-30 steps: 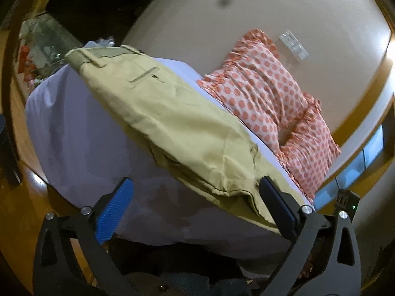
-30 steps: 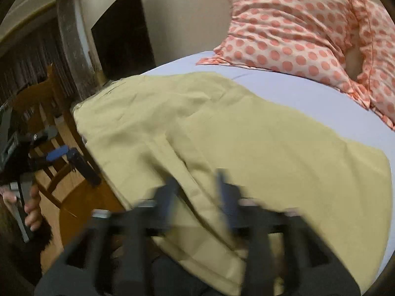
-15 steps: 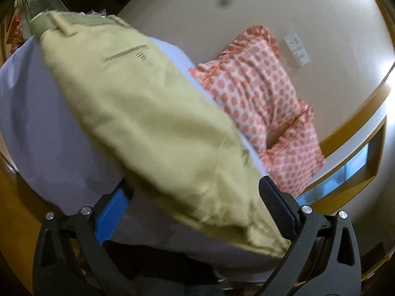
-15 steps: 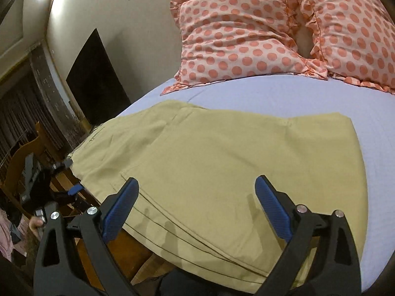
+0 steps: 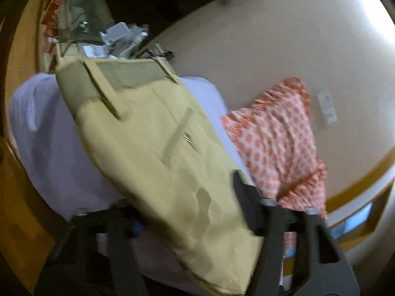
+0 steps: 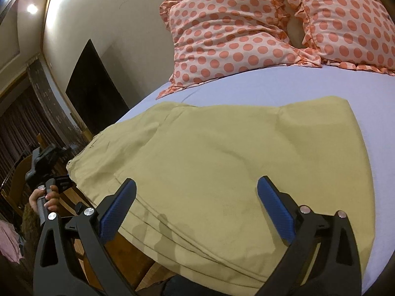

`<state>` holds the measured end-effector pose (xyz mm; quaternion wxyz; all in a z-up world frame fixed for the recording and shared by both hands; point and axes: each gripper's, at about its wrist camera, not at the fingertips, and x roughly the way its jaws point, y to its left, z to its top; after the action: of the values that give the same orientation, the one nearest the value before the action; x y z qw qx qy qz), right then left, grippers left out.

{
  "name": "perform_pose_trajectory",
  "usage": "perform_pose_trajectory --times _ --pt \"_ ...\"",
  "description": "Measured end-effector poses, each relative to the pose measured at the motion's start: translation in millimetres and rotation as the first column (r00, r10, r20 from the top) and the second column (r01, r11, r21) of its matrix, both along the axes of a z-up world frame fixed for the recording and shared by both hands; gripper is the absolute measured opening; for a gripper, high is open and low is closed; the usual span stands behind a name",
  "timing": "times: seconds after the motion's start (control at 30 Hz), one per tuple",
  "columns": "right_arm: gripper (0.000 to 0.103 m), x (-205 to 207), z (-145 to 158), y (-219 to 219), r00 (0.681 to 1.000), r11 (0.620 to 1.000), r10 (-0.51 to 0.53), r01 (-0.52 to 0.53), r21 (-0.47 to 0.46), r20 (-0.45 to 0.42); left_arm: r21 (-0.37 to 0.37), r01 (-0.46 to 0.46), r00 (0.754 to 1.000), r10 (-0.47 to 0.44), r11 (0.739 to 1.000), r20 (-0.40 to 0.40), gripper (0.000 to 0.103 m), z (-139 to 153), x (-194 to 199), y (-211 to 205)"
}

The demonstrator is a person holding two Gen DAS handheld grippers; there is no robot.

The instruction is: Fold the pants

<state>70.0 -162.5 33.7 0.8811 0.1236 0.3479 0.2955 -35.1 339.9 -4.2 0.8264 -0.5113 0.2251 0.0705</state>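
Observation:
Khaki pants (image 6: 222,172) lie folded on the lilac bed sheet (image 6: 308,86), their near edge hanging over the bed's front edge. In the left wrist view the pants (image 5: 160,148) run lengthwise, with the waistband and belt loops at the far end. My right gripper (image 6: 196,197) is open and empty, just above the pants' near folded edge. My left gripper (image 5: 187,207) is open and blurred, with the pants' near end between its fingers; I cannot tell if it touches them. It also shows at the left of the right wrist view (image 6: 47,170), held in a hand.
Two pink pillows with orange dots (image 6: 234,32) lean on the wall at the head of the bed. A dark panel (image 6: 93,86) stands by the wall. A wooden chair (image 6: 22,172) and wooden floor are left of the bed. Cluttered items (image 5: 118,39) sit beyond the waistband.
The left gripper has swung along the pants toward the waistband end, its view blurred. The right gripper has settled and drawn slightly closer to the folded edge. Both stay open.

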Motion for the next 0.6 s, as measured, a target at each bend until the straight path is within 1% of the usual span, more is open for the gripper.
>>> perform_pose_trajectory --times 0.03,0.07,0.1,0.13,0.17,0.2,0.23,0.27,0.3,0.33,0.37,0.4,0.43,0.47,0.5,0.53,0.57,0.6 --pt "0.100 -0.8 -0.3 -2.4 1.000 1.000 -0.002 0.002 0.004 0.001 0.004 -0.010 1.000 0.010 1.000 -0.029 0.019 -2.2 1.8 2.9" --pt "0.100 -0.5 -0.3 -5.5 1.000 1.000 -0.005 0.005 0.009 0.002 0.004 -0.017 0.998 0.017 1.000 -0.068 0.015 -3.7 5.3 7.0" --pt "0.101 -0.8 0.1 -9.0 1.000 1.000 -0.009 0.009 0.013 0.006 0.033 -0.006 0.995 0.010 0.999 -0.095 0.013 0.6 10.3 6.9" --pt "0.101 -1.0 1.0 -13.5 1.000 1.000 -0.014 0.014 0.015 0.011 0.107 0.010 0.991 0.005 0.994 -0.135 0.013 10.6 16.7 1.8" --pt "0.101 -1.2 1.8 -17.9 1.000 1.000 -0.021 0.021 0.016 0.016 0.209 0.032 0.985 0.004 0.977 -0.172 0.011 26.7 24.2 -8.2" --pt "0.101 -1.2 2.9 -23.3 0.999 0.999 -0.037 0.037 0.015 0.019 0.279 0.052 0.982 0.001 0.959 -0.187 0.011 40.0 29.2 -17.0" --pt "0.101 -1.1 4.5 -31.9 0.998 0.998 -0.056 0.055 0.023 0.028 0.380 0.087 0.980 -0.012 0.921 -0.197 0.010 63.5 39.7 -33.8" --pt "0.101 -1.0 5.7 -39.0 0.997 0.997 -0.075 0.074 0.029 0.032 0.444 0.116 0.980 -0.029 0.888 -0.198 0.010 80.3 48.9 -48.1" --pt "0.101 -0.8 6.9 -48.6 0.994 0.994 -0.104 0.102 0.041 0.034 0.517 0.151 0.979 -0.055 0.842 -0.197 0.010 102.2 59.0 -69.3" --pt "0.101 -0.6 8.2 -61.2 0.990 0.988 -0.140 0.138 0.062 0.034 0.569 0.177 0.978 -0.079 0.803 -0.192 0.010 117.5 65.9 -87.3" --pt "0.101 -0.8 9.3 -71.8 0.985 0.982 -0.171 0.168 0.084 0.031 0.648 0.220 0.974 -0.133 0.729 -0.182 0.010 140.3 76.8 -122.4" --pt "0.101 -1.2 10.4 -84.1 0.978 0.973 -0.206 0.202 0.110 0.024 0.707 0.256 0.966 -0.192 0.659 -0.170 0.010 157.3 83.9 -156.0" --pt "0.101 -1.7 11.2 -96.6 0.971 0.962 -0.239 0.235 0.136 0.013 0.743 0.284 0.955 -0.246 0.606 -0.165 0.011 166.8 86.6 -182.5" --pt "0.101 -2.8 12.1 -110.7 0.962 0.948 -0.275 0.271 0.165 -0.002 0.789 0.334 0.925 -0.342 0.515 -0.168 0.012 176.5 89.9 -228.4" --pt "0.101 -4.2 12.1 -121.8 0.955 0.936 -0.297 0.295 0.191 -0.017 0.825 0.374 0.884 -0.431 0.423 -0.180 0.012 178.8 89.5 -272.0" --pt "0.101 -5.4 11.7 -132.9 0.948 0.923 -0.316 0.316 0.221 -0.035 0.849 0.406 0.842 -0.499 0.337 -0.205 0.013 173.7 87.4 -309.4" --pt "0.101 -6.9 10.4 -145.0 0.940 0.906 -0.335 0.339 0.254 -0.060 0.862 0.435 0.802 -0.549 0.261 -0.238 0.013 164.7 84.6 -339.9" --pt "0.101 -8.2 8.7 -155.3 0.935 0.891 -0.346 0.355 0.283 -0.083 0.868 0.462 0.755 -0.594 0.181 -0.278 0.014 151.1 81.1 -370.7"
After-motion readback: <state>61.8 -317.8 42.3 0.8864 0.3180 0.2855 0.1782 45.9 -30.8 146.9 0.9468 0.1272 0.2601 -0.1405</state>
